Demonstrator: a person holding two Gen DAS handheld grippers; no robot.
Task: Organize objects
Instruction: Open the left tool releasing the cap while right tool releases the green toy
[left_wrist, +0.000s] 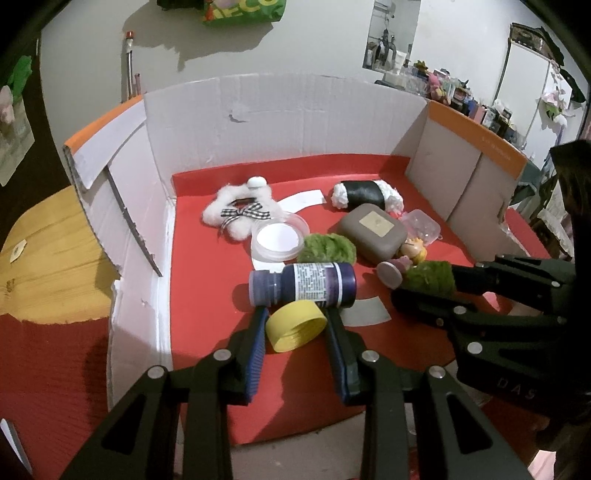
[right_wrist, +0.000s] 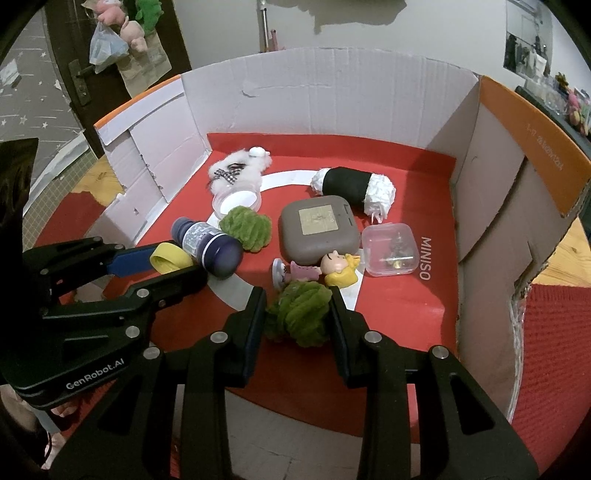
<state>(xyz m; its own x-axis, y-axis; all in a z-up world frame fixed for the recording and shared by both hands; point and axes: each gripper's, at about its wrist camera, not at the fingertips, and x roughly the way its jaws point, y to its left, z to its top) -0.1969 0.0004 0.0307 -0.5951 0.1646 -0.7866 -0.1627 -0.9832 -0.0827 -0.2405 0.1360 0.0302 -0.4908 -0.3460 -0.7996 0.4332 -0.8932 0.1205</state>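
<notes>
My left gripper (left_wrist: 295, 317) is shut on a yellow bottle cap (left_wrist: 295, 325), low over the red mat (left_wrist: 207, 280); it shows too in the right wrist view (right_wrist: 173, 264). A purple bottle (left_wrist: 306, 286) lies on its side just beyond the cap. My right gripper (right_wrist: 299, 295) is shut on a green fuzzy pompom (right_wrist: 299, 314), also seen from the left wrist (left_wrist: 430, 280). A small blond figurine (right_wrist: 321, 271) lies right behind that pompom.
On the mat lie a second green pompom (right_wrist: 245, 227), a grey case (right_wrist: 319, 229), a clear plastic box (right_wrist: 388, 249), a round clear tub (left_wrist: 279, 242), a white fluffy bow clip (left_wrist: 240, 214) and a black-and-white roll (right_wrist: 354, 190). Cardboard walls (left_wrist: 280, 122) enclose three sides.
</notes>
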